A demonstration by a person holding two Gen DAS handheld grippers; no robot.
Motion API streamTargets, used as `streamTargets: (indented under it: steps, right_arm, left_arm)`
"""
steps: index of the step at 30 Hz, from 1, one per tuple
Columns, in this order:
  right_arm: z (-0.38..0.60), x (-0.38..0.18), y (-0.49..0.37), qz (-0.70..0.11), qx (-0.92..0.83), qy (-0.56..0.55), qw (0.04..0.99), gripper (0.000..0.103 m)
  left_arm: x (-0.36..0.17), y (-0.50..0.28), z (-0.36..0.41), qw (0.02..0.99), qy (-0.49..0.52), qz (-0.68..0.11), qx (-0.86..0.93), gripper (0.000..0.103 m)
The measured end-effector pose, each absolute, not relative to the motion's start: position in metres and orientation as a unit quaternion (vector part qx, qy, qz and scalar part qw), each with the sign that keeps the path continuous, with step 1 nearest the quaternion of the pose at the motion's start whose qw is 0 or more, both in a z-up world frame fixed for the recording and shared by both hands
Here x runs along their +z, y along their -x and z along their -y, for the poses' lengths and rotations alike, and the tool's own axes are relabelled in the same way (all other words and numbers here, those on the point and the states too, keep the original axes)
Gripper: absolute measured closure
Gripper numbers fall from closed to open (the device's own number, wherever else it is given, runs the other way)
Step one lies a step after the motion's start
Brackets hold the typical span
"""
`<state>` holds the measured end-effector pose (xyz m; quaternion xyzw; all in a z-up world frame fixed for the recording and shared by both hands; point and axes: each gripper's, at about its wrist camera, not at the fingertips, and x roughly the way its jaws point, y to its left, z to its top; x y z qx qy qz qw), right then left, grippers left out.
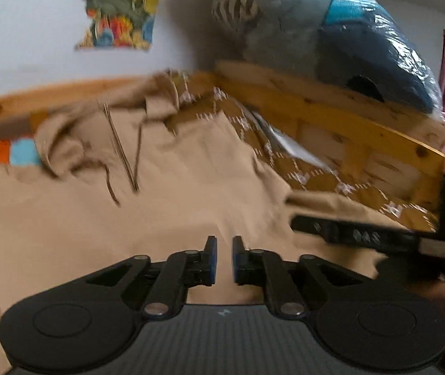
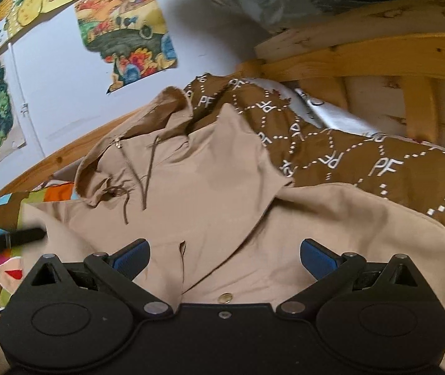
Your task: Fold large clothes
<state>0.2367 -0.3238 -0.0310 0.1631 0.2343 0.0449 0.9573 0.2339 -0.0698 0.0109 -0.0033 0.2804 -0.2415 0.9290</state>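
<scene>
The left gripper [image 1: 223,257] has its fingers [image 1: 210,259] almost together, with only a narrow gap, and nothing is between them; they hang just over the flat body of the tan hooded jacket [image 1: 166,193]. The right gripper [image 2: 224,257] has its fingers [image 2: 131,254] spread wide and holds nothing; between them lies the jacket front with a short slit and a metal snap button [image 2: 225,297] near the gripper body.

The jacket lies spread on the bed, its hood [image 2: 147,118] and drawstrings [image 2: 149,168] toward the wall. A brown blanket with white "PF" letters [image 2: 363,162] lies under its far side. The wooden bed frame [image 2: 363,53] closes the bed at the far end and along the wall, where colourful posters [image 2: 128,40] hang. In the left view the right gripper's black body [image 1: 378,237] lies over the jacket's right edge. The left view is blurred.
</scene>
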Motion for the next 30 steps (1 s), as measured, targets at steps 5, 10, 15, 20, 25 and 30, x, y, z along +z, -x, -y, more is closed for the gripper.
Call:
streamTargets:
  steps: [5, 10, 15, 20, 25, 30]
  right_arm:
    - [0.320, -0.035, -0.238, -0.240, 0.061, -0.164, 0.955, 0.001]
    - [0.301, -0.050, -0.241, -0.271, 0.106, -0.146, 0.945, 0.007]
    - [0.275, -0.062, -0.248, -0.293, 0.129, -0.103, 0.942, 0.014]
    - [0.265, -0.071, -0.267, -0.298, 0.135, -0.112, 0.938, 0.030]
    - [0.243, -0.077, -0.272, -0.322, 0.151, -0.087, 0.931, 0.070]
    - [0.240, -0.060, -0.254, -0.262, 0.144, -0.051, 0.953, 0.091]
  left_arm:
    - [0.013, -0.225, 0.035, 0.936, 0.020, -0.288, -0.200, 0.049]
    - [0.007, -0.240, -0.026, 0.949, 0.018, -0.310, -0.056, 0.044]
    - [-0.012, -0.269, -0.093, 0.944, 0.023, -0.321, 0.074, 0.039]
    - [-0.028, -0.301, -0.132, 0.925, 0.069, -0.353, 0.122, 0.039]
    - [-0.044, -0.315, -0.137, 0.915, 0.084, -0.374, 0.124, 0.039]
    - [-0.051, -0.315, -0.134, 0.911, 0.108, -0.382, 0.109, 0.038]
